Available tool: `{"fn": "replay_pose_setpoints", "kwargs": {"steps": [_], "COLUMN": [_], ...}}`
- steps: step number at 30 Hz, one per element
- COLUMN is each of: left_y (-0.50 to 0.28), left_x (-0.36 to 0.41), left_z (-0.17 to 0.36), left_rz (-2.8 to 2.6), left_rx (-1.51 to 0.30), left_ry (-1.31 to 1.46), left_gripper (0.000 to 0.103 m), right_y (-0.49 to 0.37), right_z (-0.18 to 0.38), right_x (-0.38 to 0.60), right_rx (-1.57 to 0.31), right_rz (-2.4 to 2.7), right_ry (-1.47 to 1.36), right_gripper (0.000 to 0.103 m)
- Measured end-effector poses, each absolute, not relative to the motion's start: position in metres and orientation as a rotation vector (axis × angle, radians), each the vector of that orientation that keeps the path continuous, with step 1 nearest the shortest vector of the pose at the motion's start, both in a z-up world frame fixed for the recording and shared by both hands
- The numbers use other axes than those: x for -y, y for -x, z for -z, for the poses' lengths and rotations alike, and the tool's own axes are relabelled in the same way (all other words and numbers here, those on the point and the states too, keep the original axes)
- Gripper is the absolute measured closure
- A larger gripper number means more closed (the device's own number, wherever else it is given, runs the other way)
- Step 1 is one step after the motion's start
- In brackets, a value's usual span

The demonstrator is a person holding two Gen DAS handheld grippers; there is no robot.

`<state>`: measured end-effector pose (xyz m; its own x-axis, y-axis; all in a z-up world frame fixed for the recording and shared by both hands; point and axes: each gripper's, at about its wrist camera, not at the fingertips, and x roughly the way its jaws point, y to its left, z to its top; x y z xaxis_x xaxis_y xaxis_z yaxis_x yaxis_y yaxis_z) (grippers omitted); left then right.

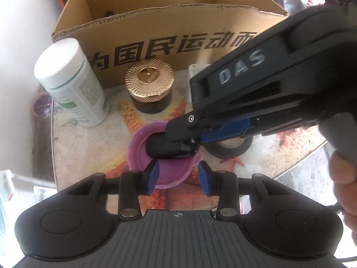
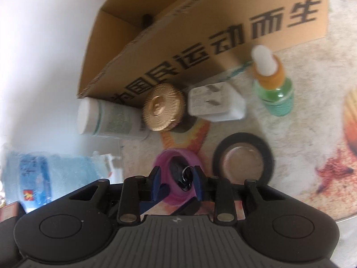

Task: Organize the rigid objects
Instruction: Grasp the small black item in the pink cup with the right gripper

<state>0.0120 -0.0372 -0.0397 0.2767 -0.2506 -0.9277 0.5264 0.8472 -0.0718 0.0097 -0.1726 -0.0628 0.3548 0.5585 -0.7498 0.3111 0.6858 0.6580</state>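
Standing at the far left of the desk [image 1: 73, 147] is a white pill bottle [image 1: 71, 82] with a white cap, upright against the front wall of an open cardboard box [image 1: 156, 42] printed with dark Chinese characters. Just right of the bottle sits a dark jar with a ribbed gold lid [image 1: 149, 84], also close to the box front. In the middle, nearer the cameras, a pink plastic lid [image 1: 165, 156] lies on the desk's starfish-patterned cover. The left gripper [image 1: 178, 176] hangs over its near edge with the blue pads [image 1: 152, 174] spread apart, one to each side of the lid, and it is not clear that they touch it. Reaching in from the right, the right gripper [image 2: 177, 178] pinches a small black glossy object [image 1: 171, 145] between its blue pads [image 2: 156, 178], holding it over the hollow of the pink lid; whether the object rests on the lid cannot be told. Right of the lid lies a roll of black tape [image 2: 243, 156] flat on the desk. Behind it, near the box, a white plug adapter [image 2: 216, 105] rests with its prongs up. Further right, a green dropper bottle [image 2: 273, 82] with an orange collar and white cap stands on the desk.
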Motion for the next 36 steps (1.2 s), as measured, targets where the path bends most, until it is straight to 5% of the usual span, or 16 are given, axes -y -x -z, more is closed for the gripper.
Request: {"fn": "replay_pose_setpoints", "kwargs": {"steps": [36], "left_y": [-0.017], "left_x": [0.021], "left_z": [0.049], "left_rz": [0.53], "left_rx": [-1.183], "left_ry": [-0.235], "left_gripper": [0.065], "right_y": [-0.059], "right_z": [0.043], "right_x": [0.121], "right_rx": [-1.293], "right_rz": [-0.431], "right_ry": [-0.367], "right_gripper": [0.068]}}
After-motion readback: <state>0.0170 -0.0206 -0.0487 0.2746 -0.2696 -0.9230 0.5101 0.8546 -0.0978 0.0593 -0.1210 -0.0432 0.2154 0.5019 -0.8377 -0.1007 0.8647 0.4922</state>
